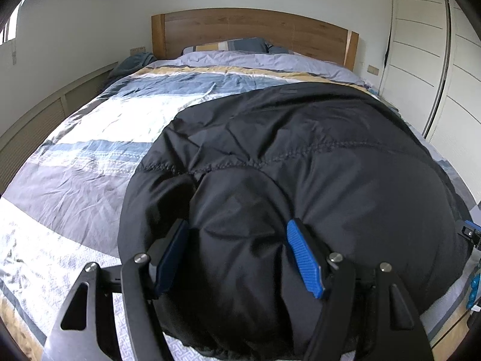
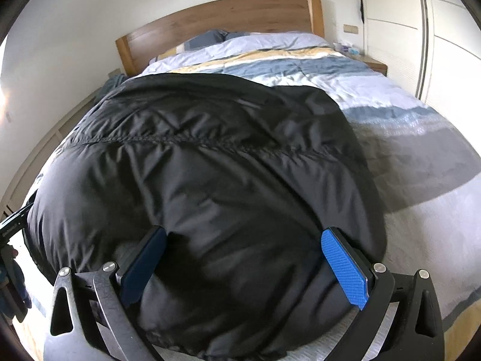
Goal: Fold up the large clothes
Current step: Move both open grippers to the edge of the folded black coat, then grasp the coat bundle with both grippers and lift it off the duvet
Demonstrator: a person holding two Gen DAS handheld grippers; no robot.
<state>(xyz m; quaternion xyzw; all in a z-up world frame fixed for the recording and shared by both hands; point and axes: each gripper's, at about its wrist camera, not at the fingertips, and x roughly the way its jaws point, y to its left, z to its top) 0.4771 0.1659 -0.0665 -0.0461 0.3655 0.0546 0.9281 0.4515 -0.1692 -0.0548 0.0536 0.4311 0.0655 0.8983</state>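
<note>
A large black puffer jacket [image 1: 300, 156] lies spread on the bed and fills most of both views [image 2: 204, 156]. My left gripper [image 1: 237, 231] is open, its blue pads [image 1: 303, 258] straddling the jacket's near hem on its left part. My right gripper [image 2: 245, 237] is open as well, its blue pads [image 2: 345, 267] on either side of the puffy hem on the jacket's right part. Neither gripper pinches the fabric. The right gripper's edge shows at the far right of the left wrist view [image 1: 470, 234].
The bed has a striped blue, grey, white and yellow duvet [image 1: 99, 138] and a wooden headboard [image 1: 249, 30]. Pillows [image 1: 231, 45] lie at the head. White wardrobe doors [image 2: 451, 45] stand on the right, and a low slatted cabinet [image 1: 36, 123] runs on the left.
</note>
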